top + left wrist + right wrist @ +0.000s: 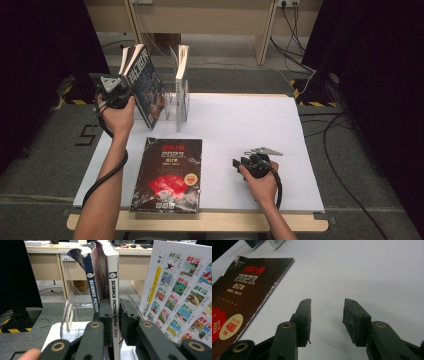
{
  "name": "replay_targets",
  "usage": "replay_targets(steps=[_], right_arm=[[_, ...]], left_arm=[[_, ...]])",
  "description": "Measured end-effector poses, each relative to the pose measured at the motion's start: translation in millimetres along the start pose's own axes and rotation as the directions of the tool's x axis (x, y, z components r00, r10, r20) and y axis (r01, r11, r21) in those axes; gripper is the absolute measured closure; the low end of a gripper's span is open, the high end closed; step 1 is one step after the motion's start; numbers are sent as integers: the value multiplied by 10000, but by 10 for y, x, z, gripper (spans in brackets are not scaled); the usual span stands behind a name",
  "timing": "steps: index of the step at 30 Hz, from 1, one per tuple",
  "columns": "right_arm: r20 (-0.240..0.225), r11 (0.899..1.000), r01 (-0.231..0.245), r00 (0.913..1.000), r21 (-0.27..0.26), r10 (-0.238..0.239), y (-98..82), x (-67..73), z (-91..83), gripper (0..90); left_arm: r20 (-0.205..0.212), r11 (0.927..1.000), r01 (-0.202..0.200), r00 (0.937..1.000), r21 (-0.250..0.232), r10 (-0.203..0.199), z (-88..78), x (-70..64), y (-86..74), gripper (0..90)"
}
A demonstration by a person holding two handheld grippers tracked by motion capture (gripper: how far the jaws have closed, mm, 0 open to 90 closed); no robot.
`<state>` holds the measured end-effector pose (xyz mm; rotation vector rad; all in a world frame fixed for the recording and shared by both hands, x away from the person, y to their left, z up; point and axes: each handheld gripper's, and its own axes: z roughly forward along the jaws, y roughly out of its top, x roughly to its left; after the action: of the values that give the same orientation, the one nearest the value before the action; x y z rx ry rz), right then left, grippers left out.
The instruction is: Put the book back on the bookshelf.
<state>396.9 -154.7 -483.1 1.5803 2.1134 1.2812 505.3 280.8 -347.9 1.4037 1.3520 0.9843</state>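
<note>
A white table (260, 125) sits on a wooden frame over grey carpet. A dark magazine with red and white print, dated 2023 (170, 175), lies flat near the front edge, left of centre. A second upright magazine (182, 75) stands in a separate slot at the far left of the table; its cover is printed with rows of small colourful covers (180, 290). Behind the table stand pale wooden desks (200, 20). Black cables (340, 150) trail across the floor at right. Dark curtains (380, 50) hang at both sides.
</note>
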Motion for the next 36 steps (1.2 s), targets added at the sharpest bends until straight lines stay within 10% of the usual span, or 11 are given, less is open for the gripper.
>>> replay_targets(steps=[17, 36], right_arm=[[22, 9999, 127, 9999, -3, -127, -3, 7, 8, 584], [9, 10000, -5, 10000, 27, 5, -2, 1, 3, 581]], left_arm=[[-56, 9994, 313, 9995, 119, -312, -200, 75, -133, 728], [348, 9883, 1441, 9887, 508, -1460, 113, 181, -74, 591]])
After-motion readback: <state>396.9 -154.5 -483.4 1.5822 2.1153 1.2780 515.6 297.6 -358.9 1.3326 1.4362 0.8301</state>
